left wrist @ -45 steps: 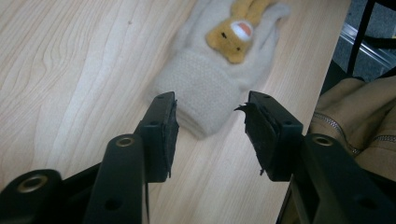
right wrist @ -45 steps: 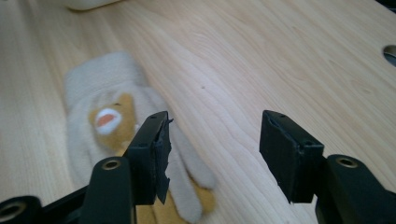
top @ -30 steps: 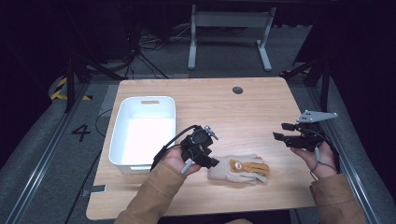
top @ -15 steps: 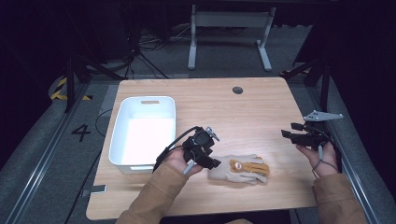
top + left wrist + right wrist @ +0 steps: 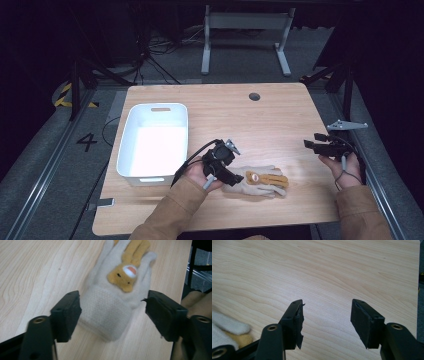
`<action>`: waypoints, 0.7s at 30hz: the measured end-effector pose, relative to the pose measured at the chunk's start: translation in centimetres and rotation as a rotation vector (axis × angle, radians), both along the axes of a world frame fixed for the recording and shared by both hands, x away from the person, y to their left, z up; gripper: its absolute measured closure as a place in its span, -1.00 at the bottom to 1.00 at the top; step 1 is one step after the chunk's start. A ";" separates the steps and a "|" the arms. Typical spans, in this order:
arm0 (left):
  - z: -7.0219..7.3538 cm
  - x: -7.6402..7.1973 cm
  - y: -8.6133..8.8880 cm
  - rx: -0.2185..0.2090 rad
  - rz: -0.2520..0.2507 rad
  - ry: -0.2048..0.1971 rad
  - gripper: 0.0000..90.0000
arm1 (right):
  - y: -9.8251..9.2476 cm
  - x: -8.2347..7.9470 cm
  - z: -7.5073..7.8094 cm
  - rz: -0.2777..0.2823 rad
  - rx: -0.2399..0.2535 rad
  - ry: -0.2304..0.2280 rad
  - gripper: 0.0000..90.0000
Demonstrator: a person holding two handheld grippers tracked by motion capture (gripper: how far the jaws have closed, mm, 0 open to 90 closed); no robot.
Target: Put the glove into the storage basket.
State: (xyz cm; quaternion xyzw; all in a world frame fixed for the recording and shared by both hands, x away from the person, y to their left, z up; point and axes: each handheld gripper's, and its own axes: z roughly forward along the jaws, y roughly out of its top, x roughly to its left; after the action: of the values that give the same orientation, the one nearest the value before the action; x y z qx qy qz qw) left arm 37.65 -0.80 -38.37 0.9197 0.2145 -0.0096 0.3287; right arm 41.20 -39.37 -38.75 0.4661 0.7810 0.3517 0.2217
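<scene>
So, left tongs [image 5: 112,312] are spread wide w/ jaws either side of the beige glove's [image 5: 117,290] cuff, not pinching it. Glove lies flat at 6 o'clock on the desk [image 5: 280,115]. Right tongs [image 5: 325,317] at 3 o'clock gape open, holding nothing. White bin [image 5: 127,150] sits at 9.

The glove [image 5: 227,332] is cut off at the right gripper view's left edge.
</scene>
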 end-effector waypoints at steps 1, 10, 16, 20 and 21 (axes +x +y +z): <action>-0.2 0.0 -0.1 -0.007 -0.007 -0.006 -0.48 | -0.1 0.0 0.0 0.001 0.002 -0.001 -0.03; -1.8 0.2 -0.8 -0.049 -0.113 -0.031 -0.79 | 0.0 0.0 -0.1 0.029 0.014 0.001 -0.05; -2.9 0.6 -1.4 -0.030 -0.131 -0.014 -1.00 | 0.0 -0.1 -0.1 0.037 0.018 -0.004 -0.07; -3.5 1.0 -1.9 -0.013 -0.139 -0.010 -1.00 | -0.5 -0.6 -0.2 0.027 0.017 0.000 -0.07; -3.7 1.1 -2.1 -0.009 -0.137 -0.008 -1.00 | -0.6 -0.7 -0.2 0.022 0.018 -0.001 -0.08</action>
State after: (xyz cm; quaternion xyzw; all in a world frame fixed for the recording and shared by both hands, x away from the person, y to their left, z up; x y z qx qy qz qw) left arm 38.77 -2.85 -42.06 0.9307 0.1498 -0.0293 0.3323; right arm 40.54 -39.96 -38.95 0.4593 0.7829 0.3611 0.2138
